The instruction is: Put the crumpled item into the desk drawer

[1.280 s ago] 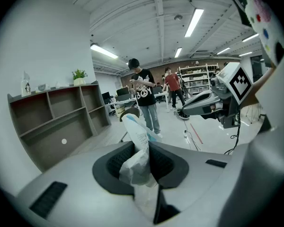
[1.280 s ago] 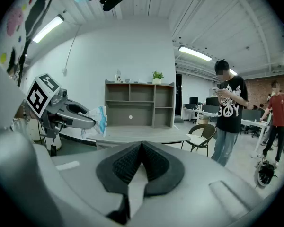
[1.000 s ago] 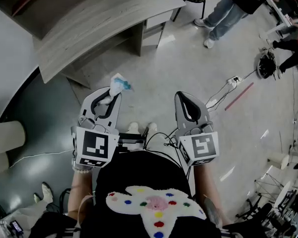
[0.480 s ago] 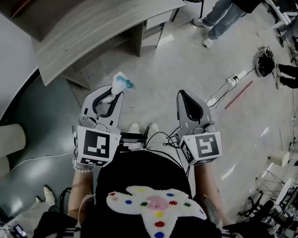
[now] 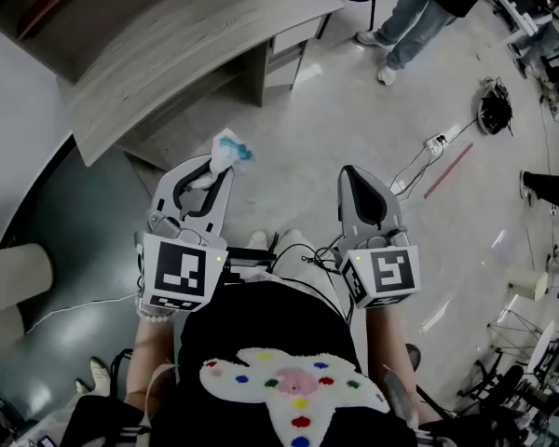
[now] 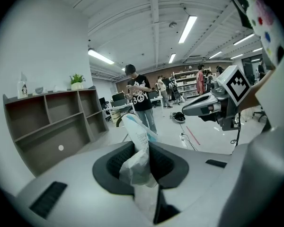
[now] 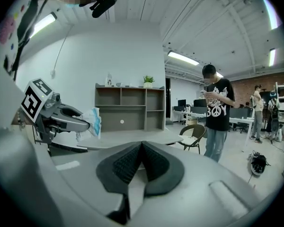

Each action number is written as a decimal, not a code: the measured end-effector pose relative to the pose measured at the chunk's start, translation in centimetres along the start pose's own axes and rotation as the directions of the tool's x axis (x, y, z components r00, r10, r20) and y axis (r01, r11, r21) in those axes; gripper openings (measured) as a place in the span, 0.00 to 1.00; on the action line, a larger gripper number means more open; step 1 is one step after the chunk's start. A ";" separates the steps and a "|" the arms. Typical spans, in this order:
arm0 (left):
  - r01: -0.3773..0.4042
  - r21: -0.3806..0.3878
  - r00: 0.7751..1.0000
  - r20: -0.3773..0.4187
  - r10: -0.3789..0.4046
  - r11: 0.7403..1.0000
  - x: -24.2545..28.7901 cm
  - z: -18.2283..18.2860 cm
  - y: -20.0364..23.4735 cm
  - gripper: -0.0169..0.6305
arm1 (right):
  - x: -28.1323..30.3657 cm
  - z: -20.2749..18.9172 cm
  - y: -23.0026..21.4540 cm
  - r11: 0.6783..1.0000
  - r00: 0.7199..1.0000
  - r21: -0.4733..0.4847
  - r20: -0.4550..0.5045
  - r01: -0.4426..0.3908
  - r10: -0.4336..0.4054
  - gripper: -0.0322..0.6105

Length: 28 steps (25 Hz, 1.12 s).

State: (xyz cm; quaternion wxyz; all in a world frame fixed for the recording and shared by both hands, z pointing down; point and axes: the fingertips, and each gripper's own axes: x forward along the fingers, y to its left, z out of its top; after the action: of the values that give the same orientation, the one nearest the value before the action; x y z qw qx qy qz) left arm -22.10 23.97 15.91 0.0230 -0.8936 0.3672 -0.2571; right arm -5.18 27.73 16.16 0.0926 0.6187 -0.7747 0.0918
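The crumpled white-and-blue wrapper (image 5: 227,149) is pinched in the left gripper (image 5: 211,168), its long axis poking past the tips toward twelve o'clock. The drawer unit (image 5: 284,49) under the grey wooden desk (image 5: 186,35) lies at one o'clock, nearer this hand. The right gripper (image 5: 356,175) is pressed together, empty. Since a second ago the wrapper has edged deskward, pinch unchanged.

left tool (image 5: 214,168) pinches the crumpled item (image 5: 226,151); right tool (image 5: 354,180) is closed, both pointing ahead.

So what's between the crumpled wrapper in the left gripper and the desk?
Nothing but bare floor: the head view shows an open stretch between the crumpled wrapper, pinched in the left gripper, and the desk.
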 end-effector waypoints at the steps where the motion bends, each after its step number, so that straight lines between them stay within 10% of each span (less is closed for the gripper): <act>1: 0.003 0.004 1.000 0.003 -0.003 1.000 -0.1 -0.1 0.0 0.13 | -0.1 0.0 0.1 1.000 1.000 -0.005 0.002 0.005 -0.005 0.06; 28: -0.103 -0.035 0.995 -0.011 0.103 0.994 5.0 1.3 3.0 0.13 | 7.4 0.1 -3.7 0.993 0.993 -0.032 -0.018 -0.115 0.114 0.06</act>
State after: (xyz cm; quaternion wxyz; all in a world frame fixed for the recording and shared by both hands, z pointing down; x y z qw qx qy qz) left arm -20.44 18.24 16.33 0.0184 -0.8726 0.4174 -0.2531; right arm -3.20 19.98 18.09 0.1036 0.5709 -0.8096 0.0893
